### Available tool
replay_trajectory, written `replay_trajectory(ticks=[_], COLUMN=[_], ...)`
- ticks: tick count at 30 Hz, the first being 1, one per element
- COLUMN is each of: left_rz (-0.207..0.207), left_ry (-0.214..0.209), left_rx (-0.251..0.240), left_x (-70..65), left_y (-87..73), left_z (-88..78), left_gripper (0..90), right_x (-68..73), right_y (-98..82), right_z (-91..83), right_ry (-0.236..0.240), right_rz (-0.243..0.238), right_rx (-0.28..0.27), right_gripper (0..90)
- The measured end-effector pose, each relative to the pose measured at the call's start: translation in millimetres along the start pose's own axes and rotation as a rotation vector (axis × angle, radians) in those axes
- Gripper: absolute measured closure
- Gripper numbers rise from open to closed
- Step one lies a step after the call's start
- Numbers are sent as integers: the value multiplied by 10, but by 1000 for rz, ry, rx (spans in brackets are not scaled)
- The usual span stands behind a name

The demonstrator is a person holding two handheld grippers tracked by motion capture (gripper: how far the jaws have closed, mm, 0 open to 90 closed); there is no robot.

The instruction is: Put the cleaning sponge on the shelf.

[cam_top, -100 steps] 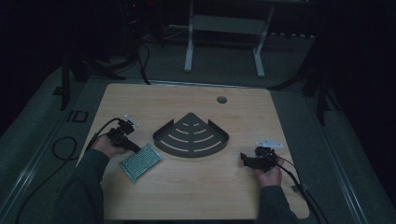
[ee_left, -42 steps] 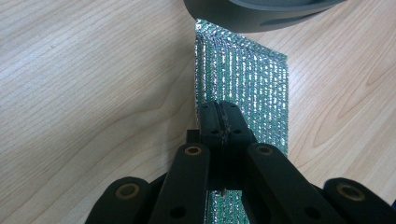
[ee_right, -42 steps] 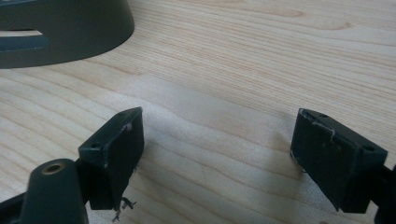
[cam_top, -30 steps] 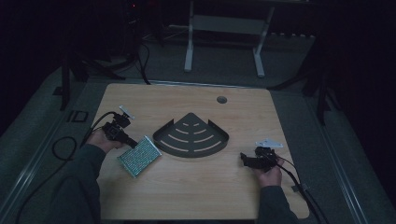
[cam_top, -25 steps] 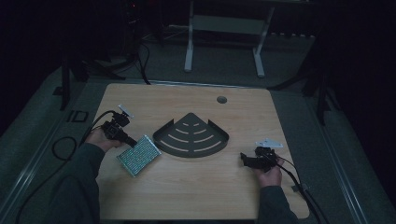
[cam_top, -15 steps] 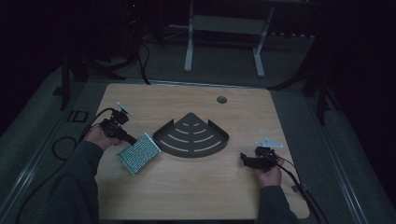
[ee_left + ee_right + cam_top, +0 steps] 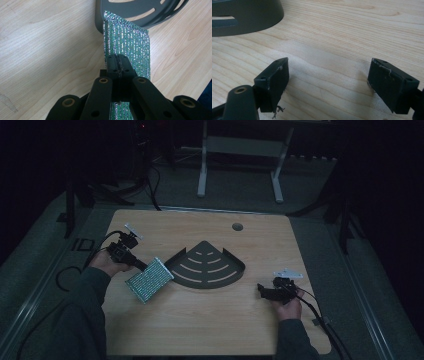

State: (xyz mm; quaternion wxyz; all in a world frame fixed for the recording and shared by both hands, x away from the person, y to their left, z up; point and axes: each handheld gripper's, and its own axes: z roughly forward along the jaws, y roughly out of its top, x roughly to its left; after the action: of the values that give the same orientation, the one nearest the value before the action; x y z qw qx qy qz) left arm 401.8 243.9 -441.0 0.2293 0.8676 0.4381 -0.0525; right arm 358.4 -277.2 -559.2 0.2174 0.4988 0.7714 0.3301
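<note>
Now we hold the glittery green pad (image 7: 130, 47) pinched in our left gripper (image 7: 117, 63) just beside the dark fan-shaped rack (image 7: 206, 267), so next we should lift it over the rim, while our right gripper (image 7: 328, 82) rests open.

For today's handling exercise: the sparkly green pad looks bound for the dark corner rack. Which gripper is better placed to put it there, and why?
Left, most likely. The left gripper is already shut on the sparkly green pad, whose far edge sits right beside the corner rack. The right gripper rests open over bare table, holding nothing.
</note>
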Motion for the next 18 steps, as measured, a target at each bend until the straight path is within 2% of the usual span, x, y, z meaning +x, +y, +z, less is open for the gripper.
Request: replay_trajectory(ticks=[18], left_rz=[31], left_ry=[18], left_rx=[11], left_x=[-114], left_y=[274], left_z=[20], left_gripper=[900], right_x=[0], right_y=[0], right_z=[0], right_ry=[0], right_rz=[0], right_rx=[0], right_gripper=[168])
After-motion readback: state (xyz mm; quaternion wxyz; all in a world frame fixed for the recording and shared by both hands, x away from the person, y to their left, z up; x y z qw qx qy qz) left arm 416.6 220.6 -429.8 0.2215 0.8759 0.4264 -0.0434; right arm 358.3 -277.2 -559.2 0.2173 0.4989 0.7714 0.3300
